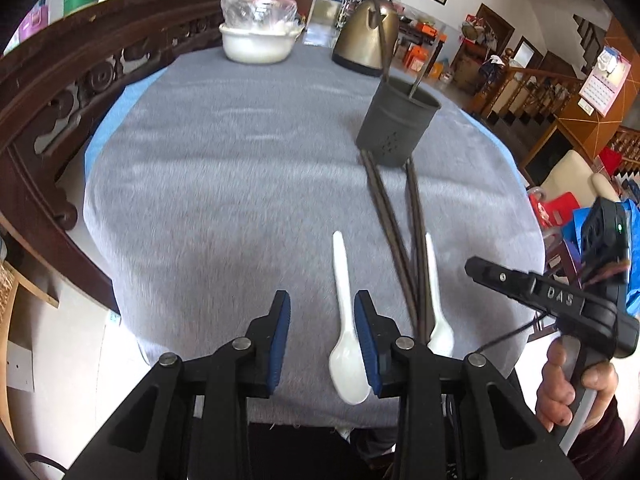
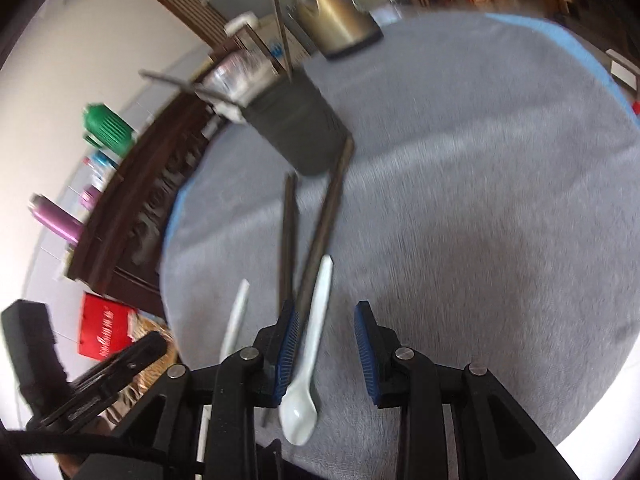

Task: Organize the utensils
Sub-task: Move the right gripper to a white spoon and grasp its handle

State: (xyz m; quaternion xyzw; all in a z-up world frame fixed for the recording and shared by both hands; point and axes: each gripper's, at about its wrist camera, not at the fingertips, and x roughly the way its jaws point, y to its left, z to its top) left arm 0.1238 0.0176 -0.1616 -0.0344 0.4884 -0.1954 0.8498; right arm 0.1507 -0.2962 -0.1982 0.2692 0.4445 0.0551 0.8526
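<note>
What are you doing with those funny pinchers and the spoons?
A person is tidying utensils into the dark holder, which already has some chopsticks inside. Two white spoons and more chopsticks lie on the gray cloth. The left hand-held gripper and right hand-held gripper are both open, holding nothing.

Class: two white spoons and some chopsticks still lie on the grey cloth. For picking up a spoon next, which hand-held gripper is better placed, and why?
Probably the left hand-held gripper: it is open, with the left white spoon lying between its fingers. The right hand-held gripper is open too, but the spoon under it lies against chopsticks.
</note>
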